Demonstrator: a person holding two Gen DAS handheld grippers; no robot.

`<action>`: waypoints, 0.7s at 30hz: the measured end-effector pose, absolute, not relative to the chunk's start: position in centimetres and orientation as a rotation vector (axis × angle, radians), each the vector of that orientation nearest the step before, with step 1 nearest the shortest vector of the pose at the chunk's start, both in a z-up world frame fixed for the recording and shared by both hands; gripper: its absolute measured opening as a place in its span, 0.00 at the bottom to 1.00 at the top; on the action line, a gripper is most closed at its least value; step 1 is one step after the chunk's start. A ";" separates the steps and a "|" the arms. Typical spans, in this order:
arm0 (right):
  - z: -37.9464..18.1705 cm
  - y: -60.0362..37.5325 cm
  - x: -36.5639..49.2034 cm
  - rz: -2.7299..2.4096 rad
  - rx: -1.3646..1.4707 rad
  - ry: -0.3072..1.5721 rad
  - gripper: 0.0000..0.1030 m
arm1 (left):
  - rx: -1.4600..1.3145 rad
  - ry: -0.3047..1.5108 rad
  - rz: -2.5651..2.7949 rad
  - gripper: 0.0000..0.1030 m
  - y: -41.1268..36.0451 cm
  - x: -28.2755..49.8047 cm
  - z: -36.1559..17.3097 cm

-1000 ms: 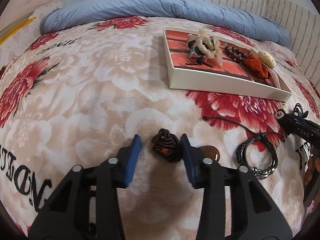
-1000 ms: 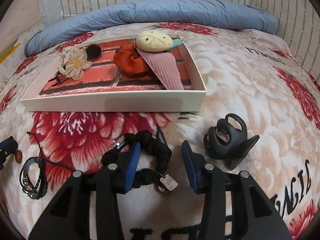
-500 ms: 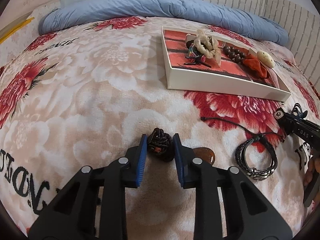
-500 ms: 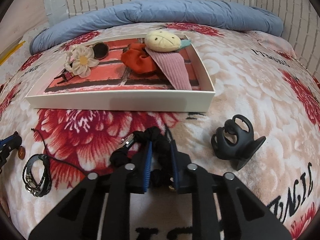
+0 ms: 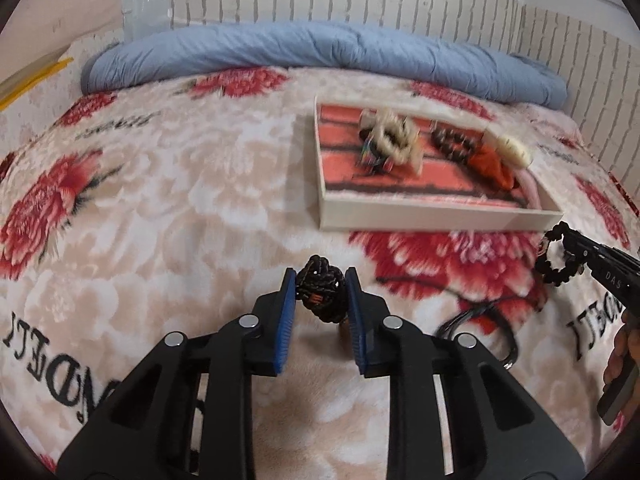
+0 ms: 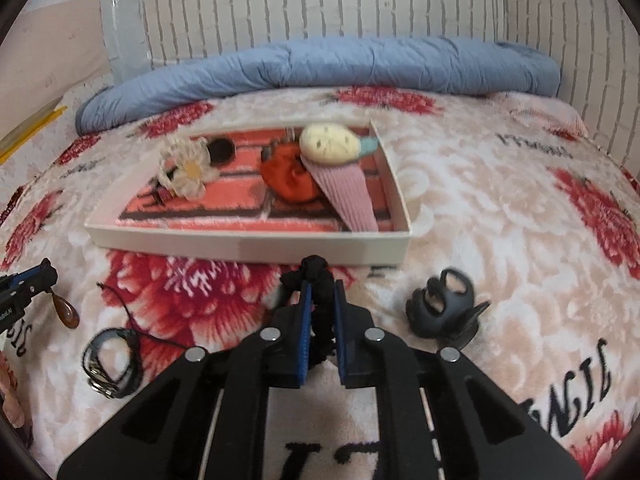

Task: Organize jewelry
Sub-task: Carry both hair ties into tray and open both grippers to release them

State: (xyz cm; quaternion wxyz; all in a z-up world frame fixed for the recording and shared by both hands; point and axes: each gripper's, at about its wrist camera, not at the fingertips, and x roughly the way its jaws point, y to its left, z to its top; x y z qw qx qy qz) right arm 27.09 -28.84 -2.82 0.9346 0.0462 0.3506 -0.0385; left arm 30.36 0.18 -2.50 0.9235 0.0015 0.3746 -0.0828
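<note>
My left gripper point(image 5: 320, 285) is shut on a dark braided knot point(image 5: 321, 300) and holds it a little above the floral blanket. In the right wrist view an amber teardrop pendant point(image 6: 66, 313) hangs below the left gripper point(image 6: 42, 280). My right gripper point(image 6: 320, 295) is shut on a black scrunchie point(image 6: 315, 270), also raised off the blanket. The scrunchie point(image 5: 554, 258) also shows dangling from the right gripper point(image 5: 570, 242) at the left wrist view's right edge. Beyond both stands the white box tray point(image 6: 248, 246) point(image 5: 440, 218) holding several hair pieces and beads.
A black cord bracelet point(image 6: 113, 360) lies on the blanket between the grippers. A black claw clip point(image 6: 444, 309) sits right of my right gripper. A rolled blue duvet point(image 5: 320, 50) runs along the brick-pattern wall behind the tray. A hand point(image 5: 624, 354) shows at the right edge.
Both grippers closed, the left on the braided knot, the right on the black scrunchie. Both then rose, lifting the pieces off the blanket.
</note>
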 end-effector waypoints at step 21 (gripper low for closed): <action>3.6 -27.9 32.9 -0.020 0.117 0.563 0.10 | 0.005 0.572 -0.237 0.23 -5.8 37.6 6.4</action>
